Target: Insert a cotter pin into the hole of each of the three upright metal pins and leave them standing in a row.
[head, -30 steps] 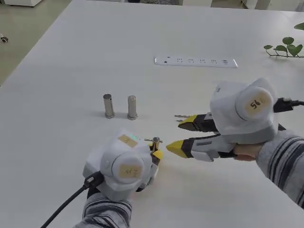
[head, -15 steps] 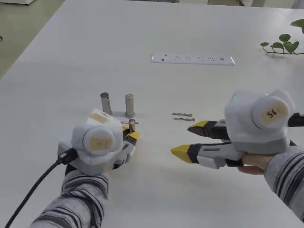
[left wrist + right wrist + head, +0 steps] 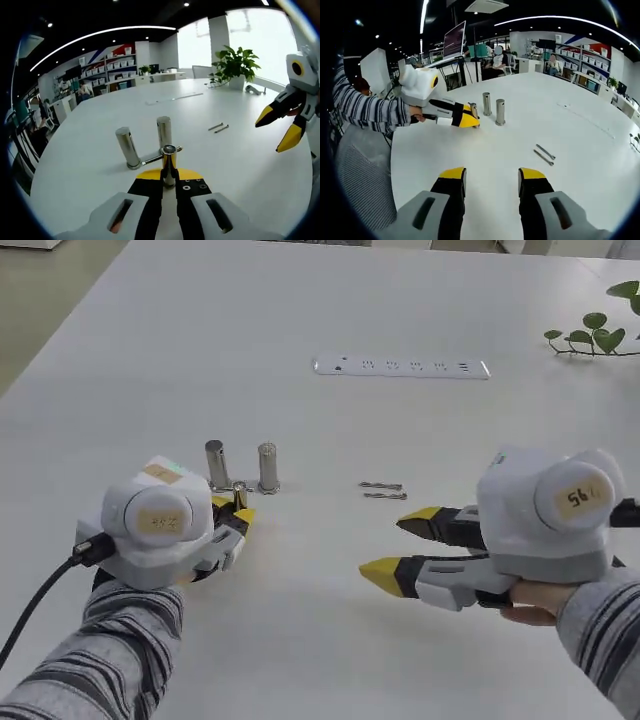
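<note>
**White workbench (image 3: 330, 300): one pin clamped beside two standing**

The workbench carries a power strip (image 3: 400, 366) at its far side, and a leafy plant (image 3: 600, 325) shows at the right edge. Nearer the person, two metal pins (image 3: 216, 464) stand upright side by side. Just beside them, the left gripper (image 3: 236, 518) has its jaws clamped on a third metal pin (image 3: 169, 161). This pin is held upright with a cotter pin (image 3: 151, 160) through its hole, one end reaching towards the nearest standing pin. A pair of loose cotter pins (image 3: 383, 490) lies parallel between the grippers. The right gripper (image 3: 400, 548) hovers well apart from the pins, jaws spread.
</note>
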The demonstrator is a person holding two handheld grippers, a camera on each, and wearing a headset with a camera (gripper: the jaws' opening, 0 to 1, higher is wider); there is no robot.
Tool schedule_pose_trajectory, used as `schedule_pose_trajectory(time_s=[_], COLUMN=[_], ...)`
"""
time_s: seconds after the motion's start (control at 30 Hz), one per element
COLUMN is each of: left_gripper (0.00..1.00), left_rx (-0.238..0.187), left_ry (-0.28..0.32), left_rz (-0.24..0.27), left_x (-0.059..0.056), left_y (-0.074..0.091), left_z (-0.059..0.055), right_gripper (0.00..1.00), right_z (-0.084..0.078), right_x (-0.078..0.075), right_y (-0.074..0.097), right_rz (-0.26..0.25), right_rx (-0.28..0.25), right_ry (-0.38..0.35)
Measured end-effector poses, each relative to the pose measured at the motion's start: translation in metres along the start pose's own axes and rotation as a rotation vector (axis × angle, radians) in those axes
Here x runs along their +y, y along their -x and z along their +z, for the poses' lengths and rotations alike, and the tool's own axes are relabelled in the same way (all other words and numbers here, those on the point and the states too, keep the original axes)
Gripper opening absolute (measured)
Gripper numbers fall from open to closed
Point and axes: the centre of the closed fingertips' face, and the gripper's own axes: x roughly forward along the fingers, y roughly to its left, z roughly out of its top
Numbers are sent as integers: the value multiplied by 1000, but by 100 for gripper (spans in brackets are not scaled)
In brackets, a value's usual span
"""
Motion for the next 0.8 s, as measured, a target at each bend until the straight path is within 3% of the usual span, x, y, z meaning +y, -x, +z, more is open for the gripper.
schedule_pose_trajectory(time_s=[0.6,0.8], left_gripper=[5,6], left_rx=[-14,4], left_ry=[17,21], left_rz=[-27,-52], left_x=[1,2], left_y=[-2,-4], left_z=[-3,-6], right_gripper=[37,36], right_z=[1,0], right_x=[-7,-6], right_y=[0,1], right_rz=[-15,-13], right_rx=[-1,4], right_ry=[-23,-24])
